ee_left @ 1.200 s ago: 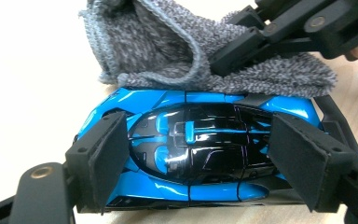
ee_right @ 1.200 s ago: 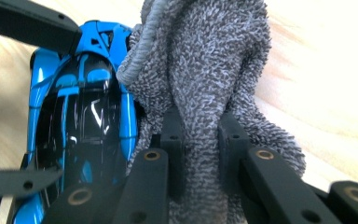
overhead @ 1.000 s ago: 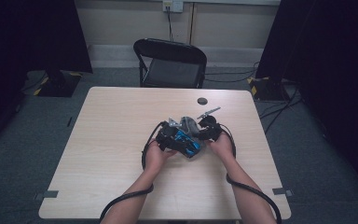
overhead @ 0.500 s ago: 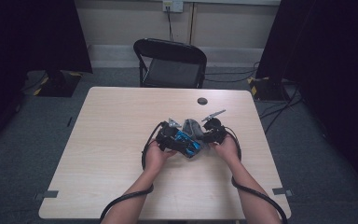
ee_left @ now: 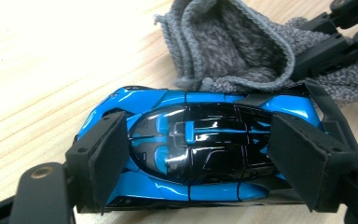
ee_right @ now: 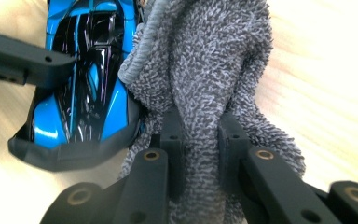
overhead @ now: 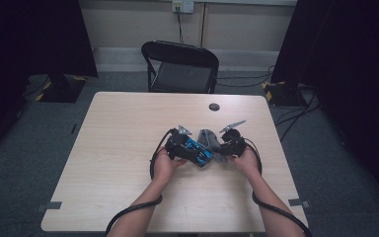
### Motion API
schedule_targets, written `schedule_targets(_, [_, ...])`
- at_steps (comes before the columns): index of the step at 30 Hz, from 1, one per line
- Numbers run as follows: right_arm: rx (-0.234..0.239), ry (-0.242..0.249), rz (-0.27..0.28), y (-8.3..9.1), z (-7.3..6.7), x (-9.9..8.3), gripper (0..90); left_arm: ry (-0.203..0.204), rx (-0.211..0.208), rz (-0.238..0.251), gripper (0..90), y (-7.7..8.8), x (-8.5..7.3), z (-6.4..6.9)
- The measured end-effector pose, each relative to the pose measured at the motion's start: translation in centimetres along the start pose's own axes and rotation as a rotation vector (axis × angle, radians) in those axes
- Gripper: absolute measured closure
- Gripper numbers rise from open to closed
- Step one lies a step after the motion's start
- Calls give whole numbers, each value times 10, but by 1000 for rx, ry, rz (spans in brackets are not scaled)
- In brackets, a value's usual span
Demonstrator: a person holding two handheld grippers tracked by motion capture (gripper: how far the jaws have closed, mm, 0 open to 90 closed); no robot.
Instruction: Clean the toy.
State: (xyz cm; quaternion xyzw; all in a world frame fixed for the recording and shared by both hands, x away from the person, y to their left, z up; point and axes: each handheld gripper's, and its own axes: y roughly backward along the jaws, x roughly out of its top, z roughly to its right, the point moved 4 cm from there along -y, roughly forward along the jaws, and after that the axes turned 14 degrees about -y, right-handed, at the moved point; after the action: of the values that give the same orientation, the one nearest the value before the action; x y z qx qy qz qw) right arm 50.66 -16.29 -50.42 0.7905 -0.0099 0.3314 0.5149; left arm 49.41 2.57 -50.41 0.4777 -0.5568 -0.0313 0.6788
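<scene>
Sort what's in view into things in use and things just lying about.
In use:
- blue toy car, gripped at both ends by the left tool
- grey knitted sock, pinched by the right tool

Lying about:
- small dark disc on the table
- folding chair

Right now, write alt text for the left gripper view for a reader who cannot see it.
The left gripper has its two black jaws closed on the ends of a glossy blue and black toy car lying on a pale wooden table. Just beyond the car lies a crumpled grey knitted cloth, pinched at the upper right by the right gripper.
</scene>
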Motion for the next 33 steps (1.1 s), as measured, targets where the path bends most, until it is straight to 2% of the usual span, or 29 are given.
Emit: schedule_targets(33, [23, 3, -14, 31, 12, -38, 765, 0, -2, -7, 205, 0, 0, -1])
